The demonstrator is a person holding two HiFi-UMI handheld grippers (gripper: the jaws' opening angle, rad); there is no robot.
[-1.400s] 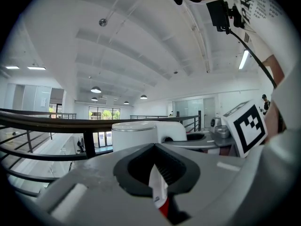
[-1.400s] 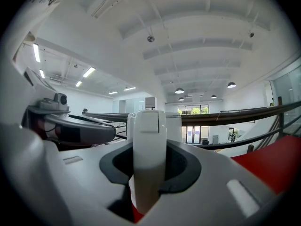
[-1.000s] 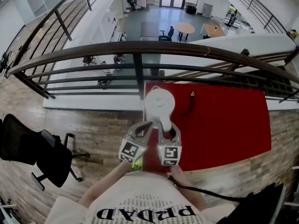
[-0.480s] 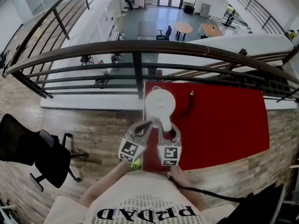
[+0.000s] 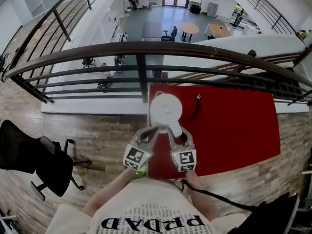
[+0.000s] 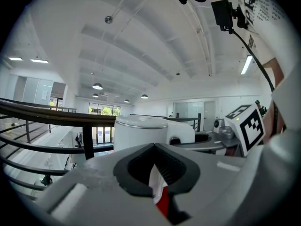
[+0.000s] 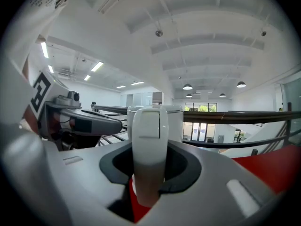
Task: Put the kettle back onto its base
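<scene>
A white kettle [image 5: 165,109] stands at the left edge of the red table [image 5: 234,126], its handle [image 5: 174,128] pointing toward me. What lies under it is hidden, so I cannot make out the base. My right gripper [image 5: 177,134] is shut on the handle [image 7: 149,145], which fills the gap between its jaws [image 7: 150,166]. My left gripper [image 5: 155,130] sits just left of the handle with its tips by the kettle's body [image 6: 141,133]. Its jaws [image 6: 154,147] are shut with nothing between them.
A black cord [image 5: 193,112] runs from the kettle to a plug [image 5: 198,98] on the table. A dark metal railing [image 5: 146,50] crosses right behind the table, with a drop to a lower floor beyond. An office chair [image 5: 39,155] stands at the left.
My right gripper has swung a little to the right at its rear, and the kettle's handle has turned slightly with it. The left gripper has stayed put.
</scene>
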